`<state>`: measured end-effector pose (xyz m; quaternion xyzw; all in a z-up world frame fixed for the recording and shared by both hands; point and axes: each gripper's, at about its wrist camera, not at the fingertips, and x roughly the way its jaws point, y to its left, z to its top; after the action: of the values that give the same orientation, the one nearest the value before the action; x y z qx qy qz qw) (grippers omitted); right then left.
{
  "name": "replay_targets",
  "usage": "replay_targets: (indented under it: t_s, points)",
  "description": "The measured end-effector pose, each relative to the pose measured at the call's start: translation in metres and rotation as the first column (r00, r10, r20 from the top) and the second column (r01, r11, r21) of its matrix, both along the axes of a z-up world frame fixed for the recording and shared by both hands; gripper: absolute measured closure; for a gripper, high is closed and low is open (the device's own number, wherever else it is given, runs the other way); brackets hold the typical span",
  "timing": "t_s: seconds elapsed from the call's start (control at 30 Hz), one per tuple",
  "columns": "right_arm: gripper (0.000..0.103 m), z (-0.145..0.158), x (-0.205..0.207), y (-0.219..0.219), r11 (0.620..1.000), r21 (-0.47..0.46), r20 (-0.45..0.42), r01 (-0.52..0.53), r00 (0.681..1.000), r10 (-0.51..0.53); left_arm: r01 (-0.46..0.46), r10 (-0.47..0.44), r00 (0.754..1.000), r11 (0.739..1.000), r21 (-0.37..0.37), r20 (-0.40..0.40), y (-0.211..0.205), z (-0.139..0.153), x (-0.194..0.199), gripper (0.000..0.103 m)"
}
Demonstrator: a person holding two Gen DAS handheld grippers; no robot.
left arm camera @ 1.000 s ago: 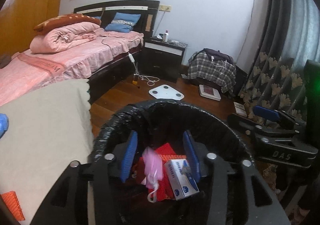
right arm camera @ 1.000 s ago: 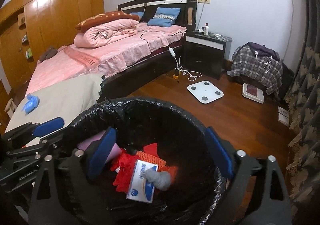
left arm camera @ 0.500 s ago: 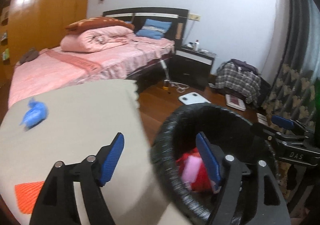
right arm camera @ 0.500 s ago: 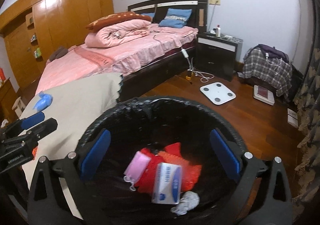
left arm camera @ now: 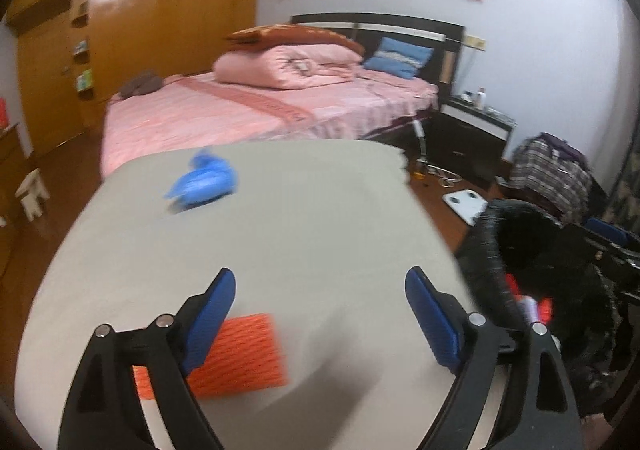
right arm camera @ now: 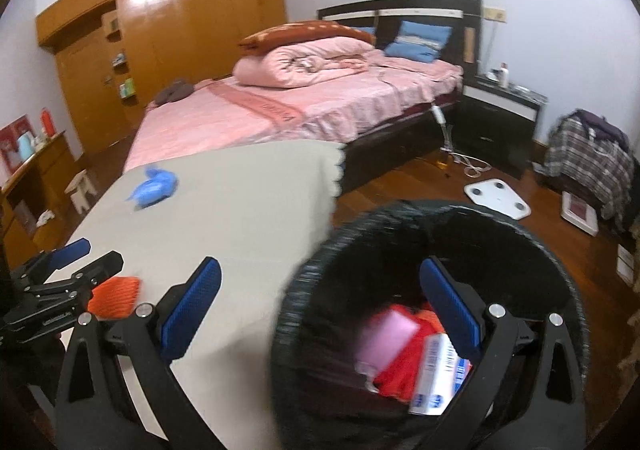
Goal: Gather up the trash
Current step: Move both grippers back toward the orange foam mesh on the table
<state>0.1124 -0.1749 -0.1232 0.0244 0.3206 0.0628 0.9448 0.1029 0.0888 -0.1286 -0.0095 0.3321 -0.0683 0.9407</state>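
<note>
A beige-covered table [left arm camera: 312, 218] holds an orange mesh scrap [left arm camera: 244, 354] near its front and a crumpled blue wrapper [left arm camera: 204, 180] farther back. My left gripper [left arm camera: 320, 314] is open and empty above the table, its left finger over the orange scrap. The black-lined trash bin [right arm camera: 432, 290] stands right of the table, holding a pink piece [right arm camera: 388, 334], red scraps and a white-blue box [right arm camera: 436, 374]. My right gripper [right arm camera: 320, 306] is open and empty, straddling the bin's left rim. The left gripper also shows in the right wrist view [right arm camera: 68, 270], and so do the orange scrap [right arm camera: 114, 296] and the blue wrapper [right arm camera: 154, 186].
A pink bed [left arm camera: 256, 110] lies behind the table. A black nightstand [right arm camera: 500, 110], a white scale [right arm camera: 498, 198] on the wood floor and a plaid-covered pile [right arm camera: 588, 158] are to the right. A wooden wardrobe [left arm camera: 140, 30] and a small stool [left arm camera: 32, 194] are on the left.
Both grippers swung left, away from over the bin toward the table. My left gripper opened wide and now hangs over the table by the orange scrap. The pink piece lies in the bin.
</note>
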Motion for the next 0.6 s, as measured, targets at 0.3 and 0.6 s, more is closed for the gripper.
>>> replay_targets:
  t_s: [0.3,0.6]
  points:
    - [0.006,-0.006,0.010,0.065,0.993,-0.013,-0.004,-0.121,0.993,0.121,-0.146,0.147,0.988,0.989,0.026,-0.057,0.071,-0.022,-0.008,0.013]
    - [0.006,-0.025,0.017,0.108,0.981,-0.043,-0.042,-0.190,0.981,0.188,-0.204,0.203,0.967,0.979,0.014,-0.157,0.100,-0.058,-0.006,0.011]
